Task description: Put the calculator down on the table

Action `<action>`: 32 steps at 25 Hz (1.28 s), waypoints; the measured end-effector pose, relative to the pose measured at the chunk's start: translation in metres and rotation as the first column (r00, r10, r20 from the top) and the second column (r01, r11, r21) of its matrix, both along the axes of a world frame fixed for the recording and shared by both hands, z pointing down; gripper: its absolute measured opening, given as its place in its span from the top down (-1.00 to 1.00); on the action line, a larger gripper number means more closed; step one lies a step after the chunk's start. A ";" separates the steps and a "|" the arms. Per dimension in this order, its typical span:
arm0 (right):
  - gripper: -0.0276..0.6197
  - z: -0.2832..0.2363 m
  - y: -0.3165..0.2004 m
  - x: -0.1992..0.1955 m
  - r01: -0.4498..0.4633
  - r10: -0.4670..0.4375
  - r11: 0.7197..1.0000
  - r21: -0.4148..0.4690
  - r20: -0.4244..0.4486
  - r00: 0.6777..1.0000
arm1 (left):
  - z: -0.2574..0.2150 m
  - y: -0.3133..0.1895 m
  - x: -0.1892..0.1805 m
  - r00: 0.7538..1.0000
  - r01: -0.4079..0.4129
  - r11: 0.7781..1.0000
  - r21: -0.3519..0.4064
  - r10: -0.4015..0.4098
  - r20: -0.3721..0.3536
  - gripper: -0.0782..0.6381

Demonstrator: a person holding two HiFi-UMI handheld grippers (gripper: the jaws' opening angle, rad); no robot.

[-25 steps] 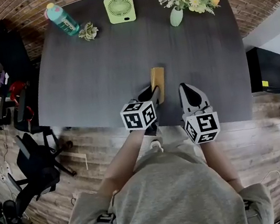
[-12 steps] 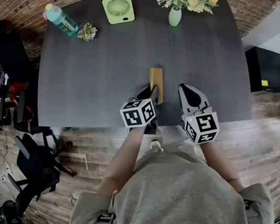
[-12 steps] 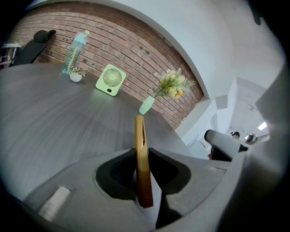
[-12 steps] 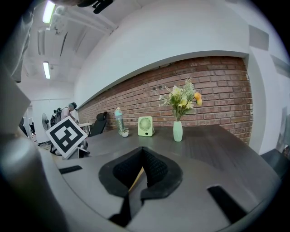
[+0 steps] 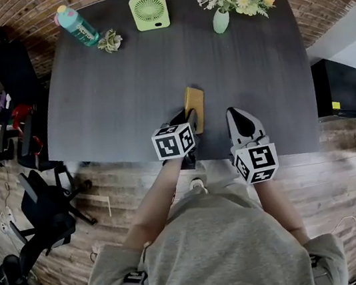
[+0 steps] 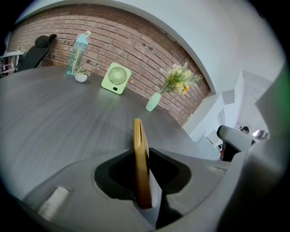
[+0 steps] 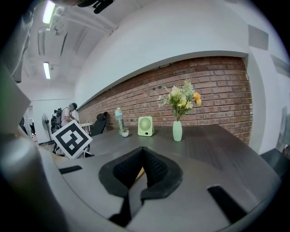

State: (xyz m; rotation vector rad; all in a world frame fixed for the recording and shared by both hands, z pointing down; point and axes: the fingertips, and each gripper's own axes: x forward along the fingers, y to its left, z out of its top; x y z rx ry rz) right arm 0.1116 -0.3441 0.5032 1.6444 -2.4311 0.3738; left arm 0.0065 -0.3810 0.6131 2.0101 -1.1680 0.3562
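The calculator (image 5: 195,105) is a thin yellow slab. My left gripper (image 5: 188,119) is shut on its near end over the near part of the dark grey table (image 5: 109,96). In the left gripper view the calculator (image 6: 140,158) stands on edge between the jaws and points toward the far side. Whether it touches the tabletop I cannot tell. My right gripper (image 5: 237,115) hovers just to its right near the front edge, and its jaws (image 7: 142,152) are shut with nothing between them.
Along the far edge stand a teal bottle (image 5: 79,25), a small potted plant (image 5: 111,41), a green desk fan (image 5: 149,11) and a vase of flowers (image 5: 222,19). Office chairs (image 5: 44,208) stand on the floor at the left.
My left gripper has carried the calculator slightly to the left and a little farther over the table. The right gripper has stayed put.
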 end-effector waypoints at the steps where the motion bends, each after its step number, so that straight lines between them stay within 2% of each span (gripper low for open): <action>1: 0.91 0.000 0.000 0.000 0.000 0.000 1.000 0.000 0.000 1.000 | 0.001 0.000 -0.002 1.000 0.003 1.000 0.000 -0.003 0.008 0.52; 8: 0.91 0.001 0.004 0.001 -0.002 0.002 1.000 -0.001 0.002 1.000 | 0.010 -0.001 -0.011 0.998 0.020 1.000 -0.009 -0.019 0.053 0.46; 15: 0.91 -0.001 0.005 -0.003 -0.001 0.001 1.000 0.003 0.005 1.000 | 0.026 0.004 -0.027 0.994 0.042 0.998 -0.052 -0.036 0.101 0.43; 25: 0.91 -0.005 0.010 -0.002 -0.009 0.009 1.000 0.010 0.001 1.000 | 0.025 0.005 -0.030 0.992 0.051 0.998 -0.041 -0.046 0.117 0.47; 32: 0.91 -0.011 0.025 -0.005 -0.013 0.013 1.000 0.018 0.002 1.000 | -0.003 0.015 -0.038 0.993 0.061 0.998 0.015 -0.062 0.096 0.58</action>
